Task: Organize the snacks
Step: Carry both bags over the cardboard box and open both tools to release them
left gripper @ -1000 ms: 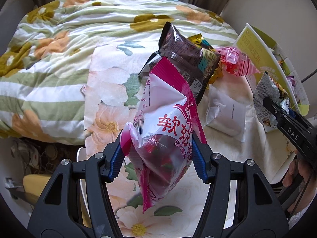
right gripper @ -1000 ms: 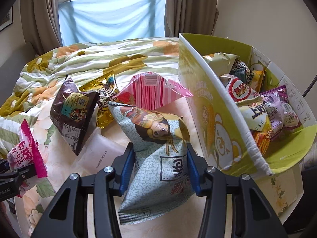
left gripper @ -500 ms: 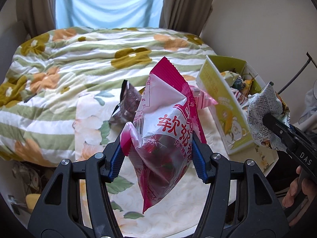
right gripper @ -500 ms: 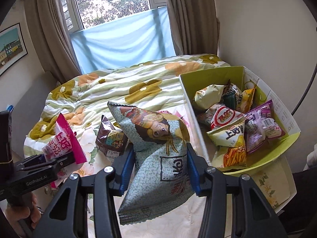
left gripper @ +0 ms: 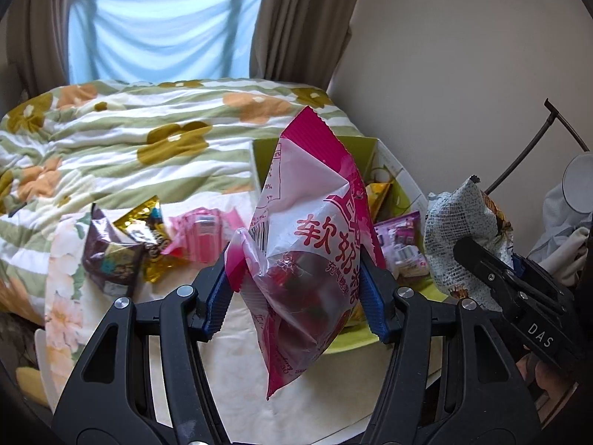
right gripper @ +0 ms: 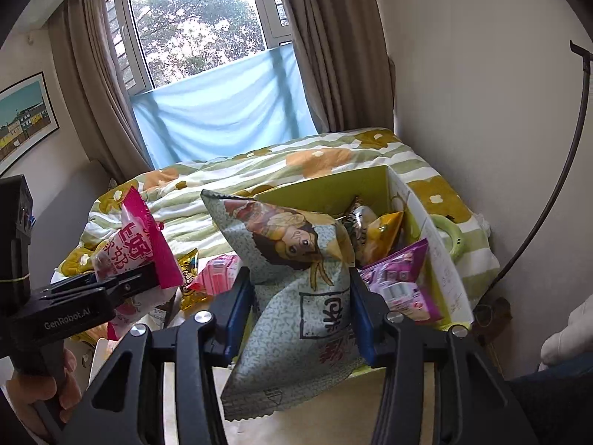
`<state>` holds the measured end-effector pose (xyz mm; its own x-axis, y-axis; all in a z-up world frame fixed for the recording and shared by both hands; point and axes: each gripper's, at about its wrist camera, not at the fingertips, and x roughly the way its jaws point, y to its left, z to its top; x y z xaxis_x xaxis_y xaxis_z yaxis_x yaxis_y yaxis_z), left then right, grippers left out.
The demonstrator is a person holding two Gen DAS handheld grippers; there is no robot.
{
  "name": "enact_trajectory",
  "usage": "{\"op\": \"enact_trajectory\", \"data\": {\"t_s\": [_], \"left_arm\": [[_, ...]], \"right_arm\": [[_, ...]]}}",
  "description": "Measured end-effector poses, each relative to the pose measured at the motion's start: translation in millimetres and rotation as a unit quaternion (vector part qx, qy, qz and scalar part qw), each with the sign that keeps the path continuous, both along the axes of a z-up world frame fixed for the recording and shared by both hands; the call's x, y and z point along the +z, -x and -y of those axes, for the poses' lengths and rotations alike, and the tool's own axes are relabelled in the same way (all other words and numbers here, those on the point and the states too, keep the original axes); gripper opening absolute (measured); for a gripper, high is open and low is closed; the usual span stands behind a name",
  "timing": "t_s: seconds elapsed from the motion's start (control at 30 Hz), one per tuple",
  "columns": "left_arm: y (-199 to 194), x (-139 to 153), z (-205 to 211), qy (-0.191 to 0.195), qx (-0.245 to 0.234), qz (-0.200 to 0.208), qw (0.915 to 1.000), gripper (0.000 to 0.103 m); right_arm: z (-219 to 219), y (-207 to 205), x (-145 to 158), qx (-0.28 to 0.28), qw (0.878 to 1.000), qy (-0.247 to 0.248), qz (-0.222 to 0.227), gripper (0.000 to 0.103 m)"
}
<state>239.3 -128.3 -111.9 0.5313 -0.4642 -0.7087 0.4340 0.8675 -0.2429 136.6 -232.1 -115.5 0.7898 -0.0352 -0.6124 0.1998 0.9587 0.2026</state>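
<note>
Left wrist view: left gripper [left gripper: 300, 293] clenching pink candy bag [left gripper: 311, 244] upright between pads; hanging before green box [left gripper: 374, 148]. Right gripper [right gripper: 302, 307] squeezing grey snack bag [right gripper: 296, 296] likewise.

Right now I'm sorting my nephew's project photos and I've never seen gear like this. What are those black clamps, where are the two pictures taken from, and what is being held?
There is no robot here. A person carries a hand-held clamp in each hand, and a wide-angle camera on each clamp looks forward along its jaws.

In the left clamp's picture, the left gripper pinches a pink candy bag. In the right clamp's picture, the right gripper pinches a grey-green snack bag.

Ahead stands a yellow-green box already holding snacks. A brown packet, a gold packet and a pink packet lie on the floral cloth.
</note>
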Motion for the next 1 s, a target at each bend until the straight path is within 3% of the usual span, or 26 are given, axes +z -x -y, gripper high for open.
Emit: {"op": "enact_trajectory", "data": {"t_s": [0.23,0.43,0.47,0.5,0.53,0.6,1.0], "left_arm": [[2,-31,86,0.002,0.001,-0.035,0.9994,0.057],[-2,-57,130,-0.019,-0.002,-0.067,0.9976,0.058],[-3,-61,132,-0.02,-0.005,-0.073,0.9971,0.061],[-2,-63,137,-0.019,-0.012,-0.078,0.9967,0.071],[-2,-64,135,-0.017,-0.018,-0.081,0.9964,0.088],[3,-64,138,-0.021,-0.019,-0.075,0.9968,0.103],[1,-47,104,-0.046,-0.002,-0.057,0.9973,0.103]], "right_arm": [[68,7,-2,0.013,1.0,0.008,-0.006,0.045],[103,6,-5,0.014,1.0,-0.002,-0.006,0.045],[108,5,-5,0.013,1.0,-0.004,-0.006,0.045],[112,6,-5,0.011,1.0,-0.007,-0.006,0.045],[114,5,-6,0.009,1.0,-0.01,-0.007,0.045],[119,4,-7,0.007,1.0,-0.015,-0.007,0.045],[122,-13,-5,0.028,0.999,-0.026,-0.006,0.045]]}}
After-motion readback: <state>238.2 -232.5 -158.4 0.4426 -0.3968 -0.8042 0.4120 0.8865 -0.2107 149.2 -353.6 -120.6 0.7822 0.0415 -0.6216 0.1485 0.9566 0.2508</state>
